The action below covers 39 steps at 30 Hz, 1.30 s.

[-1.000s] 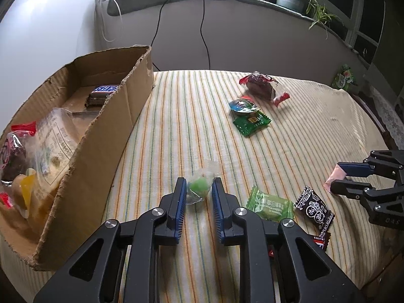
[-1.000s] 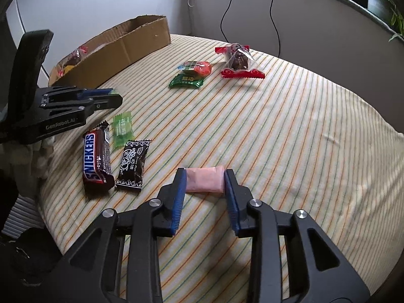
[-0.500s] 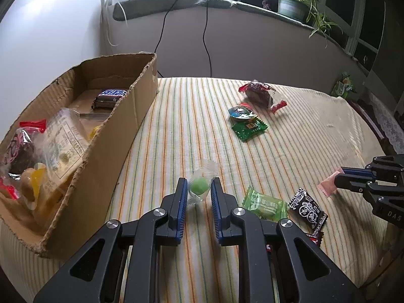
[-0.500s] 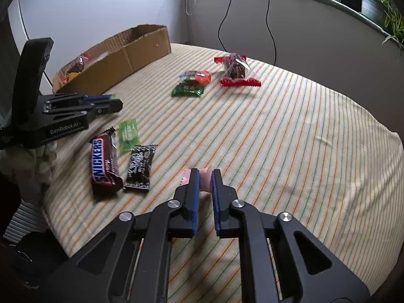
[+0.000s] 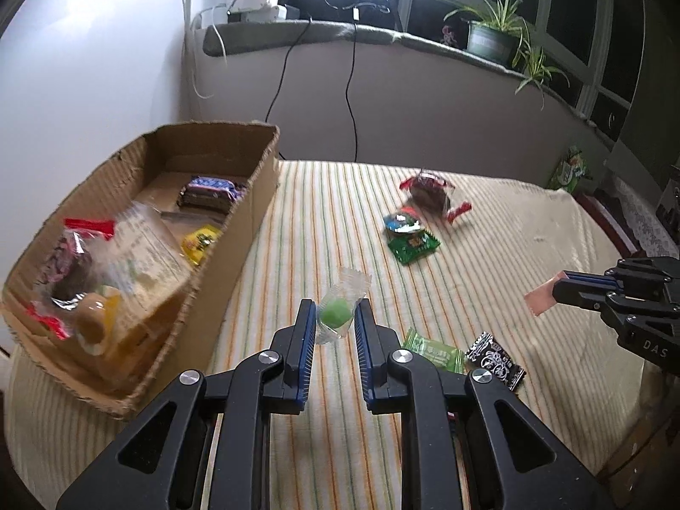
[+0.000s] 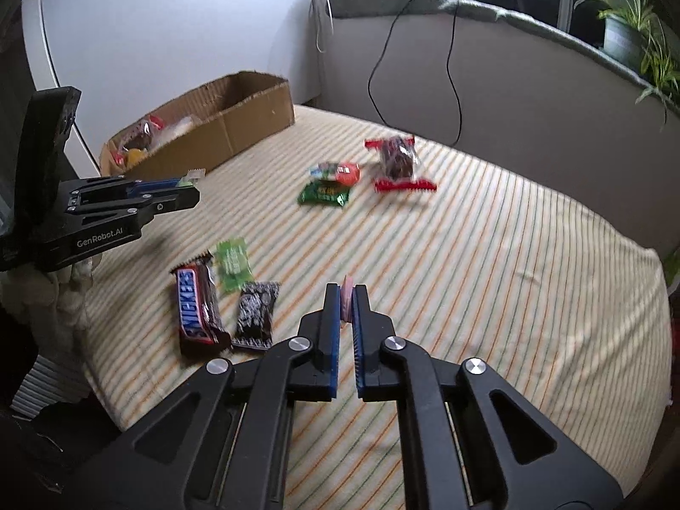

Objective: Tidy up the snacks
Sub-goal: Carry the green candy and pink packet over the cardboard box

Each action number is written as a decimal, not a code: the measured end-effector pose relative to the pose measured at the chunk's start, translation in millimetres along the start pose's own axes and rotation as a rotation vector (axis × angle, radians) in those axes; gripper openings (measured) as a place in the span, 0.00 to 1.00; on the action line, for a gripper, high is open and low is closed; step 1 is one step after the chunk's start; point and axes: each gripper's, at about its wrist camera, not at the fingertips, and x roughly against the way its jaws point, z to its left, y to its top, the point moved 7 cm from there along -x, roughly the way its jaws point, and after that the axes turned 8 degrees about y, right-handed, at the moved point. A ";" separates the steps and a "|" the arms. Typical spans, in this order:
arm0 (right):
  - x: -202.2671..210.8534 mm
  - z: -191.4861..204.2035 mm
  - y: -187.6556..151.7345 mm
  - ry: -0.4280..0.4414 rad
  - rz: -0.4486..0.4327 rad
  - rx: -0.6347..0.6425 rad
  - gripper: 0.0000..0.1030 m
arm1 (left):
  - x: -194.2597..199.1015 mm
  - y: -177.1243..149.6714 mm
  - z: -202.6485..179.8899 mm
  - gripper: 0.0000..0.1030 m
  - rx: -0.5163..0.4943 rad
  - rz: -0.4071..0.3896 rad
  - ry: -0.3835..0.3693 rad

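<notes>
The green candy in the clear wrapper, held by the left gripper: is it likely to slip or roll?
The green candy looks round, so it would probably roll if dropped. Its clear wrapper looks smooth and loose, so the left gripper may hold it less firmly than a flat packet.

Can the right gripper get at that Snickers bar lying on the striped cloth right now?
Probably not yet: the right gripper is shut on the pink packet, so its fingers aren't free. The path itself looks open; the Snickers bar lies uncovered beside the black packet, apart from the left gripper.
</notes>
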 end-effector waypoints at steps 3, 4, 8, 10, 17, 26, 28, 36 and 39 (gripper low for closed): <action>0.9 4.3 7.9 0.002 -0.013 0.014 0.05 | 5.2 4.1 4.1 0.17 0.006 -0.014 0.001; 0.8 6.2 11.5 0.004 -0.017 0.019 0.05 | 6.5 5.4 5.7 0.17 0.009 -0.019 0.003; -0.9 12.7 25.9 0.007 -0.033 0.040 0.05 | 12.5 10.8 13.5 0.17 0.022 -0.036 0.011; -2.6 16.4 34.0 0.012 -0.040 0.051 0.05 | 15.3 13.2 18.6 0.17 0.028 -0.044 0.015; -13.7 31.4 64.2 0.034 -0.062 0.090 0.05 | 19.1 20.8 38.5 0.17 0.055 -0.063 0.035; -40.7 53.3 112.1 0.072 -0.076 0.137 0.05 | 19.0 29.2 70.0 0.17 0.084 -0.077 0.070; -46.1 59.2 122.3 0.083 -0.082 0.145 0.05 | 18.8 31.5 76.6 0.17 0.090 -0.080 0.077; -73.2 83.3 167.7 0.135 -0.091 0.190 0.05 | 15.5 47.8 99.2 0.17 0.102 -0.089 0.109; -85.1 89.7 179.7 0.152 -0.086 0.199 0.05 | 13.2 54.2 105.5 0.17 0.105 -0.092 0.118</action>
